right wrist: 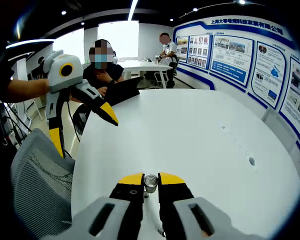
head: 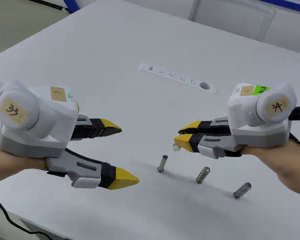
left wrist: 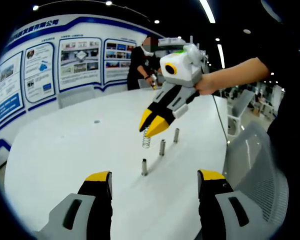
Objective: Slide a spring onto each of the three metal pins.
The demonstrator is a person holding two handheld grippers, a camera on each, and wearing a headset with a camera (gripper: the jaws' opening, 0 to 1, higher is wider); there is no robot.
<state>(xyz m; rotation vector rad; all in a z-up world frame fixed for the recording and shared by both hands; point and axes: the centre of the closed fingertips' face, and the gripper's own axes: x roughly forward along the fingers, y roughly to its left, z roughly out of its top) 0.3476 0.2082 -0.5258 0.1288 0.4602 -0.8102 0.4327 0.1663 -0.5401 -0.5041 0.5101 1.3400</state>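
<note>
Surface [head: 90, 60]: white, broad and rounded, carrying the three pins and a power strip.
Left gripper [head: 122, 152]: at the left of the head view, held in a hand. Its yellow-tipped jaws are spread wide with nothing between them, and it hangs above the surface, well apart from the pins.
Left gripper, own view [left wrist: 155, 177]: both tips rise from the bottom edge with a wide gap, and the row of pins lies ahead between them.
Right gripper [head: 185, 135]: at the right of the head view, held in a hand. Its jaws are pressed together, pinching a spring at the tips.
Spring [head: 176, 147]: a small steel coil hanging from the right gripper's tips, clear of the surface, near the bare pin but apart from it.
Spring, right gripper view [right wrist: 150, 182]: seen end on, clamped between the two yellow tips.
Spring, left gripper view [left wrist: 146, 137]: dangles upright below the right gripper's tips.
Bare pin [head: 162, 163]: a short metal post standing on the surface, nearest the left gripper, with no coil on it.
Middle pin [head: 203, 174]: has a coil around it and stands just beside the bare pin.
End pin [head: 242, 190]: has a coil around it and is the last in the row, below the right hand.
Power strip [head: 177, 77]: white, lying flat, well beyond the pins.
Mesh chair [right wrist: 40, 175]: grey, at the surface's edge in the right gripper view.
</note>
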